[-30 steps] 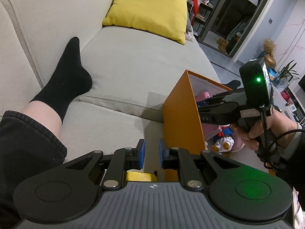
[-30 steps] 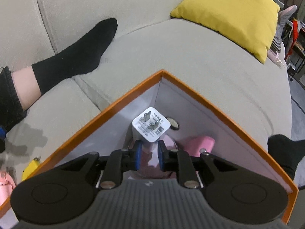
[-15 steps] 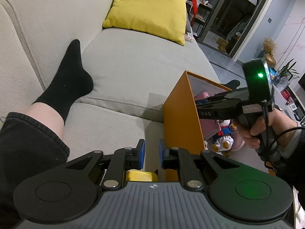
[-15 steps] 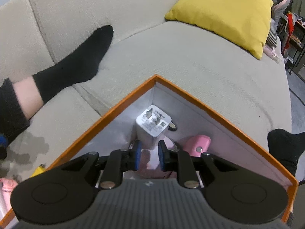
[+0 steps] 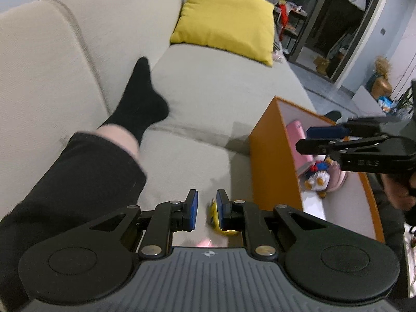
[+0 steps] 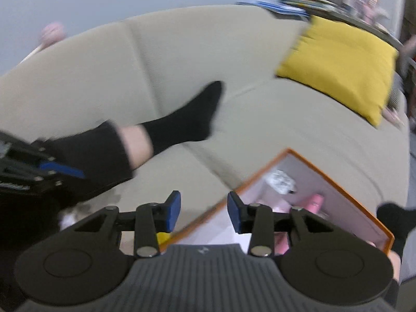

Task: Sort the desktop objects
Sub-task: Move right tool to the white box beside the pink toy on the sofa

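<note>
An orange box (image 6: 338, 182) with a white inside stands on the sofa seat. In it lie a white plug charger (image 6: 279, 180) and a pink item (image 6: 316, 202); the left wrist view also shows a duck toy (image 5: 318, 174) inside. My right gripper (image 6: 202, 210) hovers above the box's near left rim. Its jaws are opening and nothing is between them. From the left wrist view it (image 5: 312, 139) hangs over the box. My left gripper (image 5: 206, 210) is shut and empty, just above a small yellow object (image 5: 214, 219) on the seat.
A person's leg in a black sock (image 5: 140, 104) lies across the beige sofa (image 5: 221, 85), left of the box. A yellow cushion (image 5: 226, 20) leans at the far end. Both views are motion-blurred. Floor and furniture lie beyond the sofa's right edge.
My right gripper let go of the white charger, which now lies in the box, then opened, rose and drew back to the left. My left gripper shifted a little over the yellow object.
</note>
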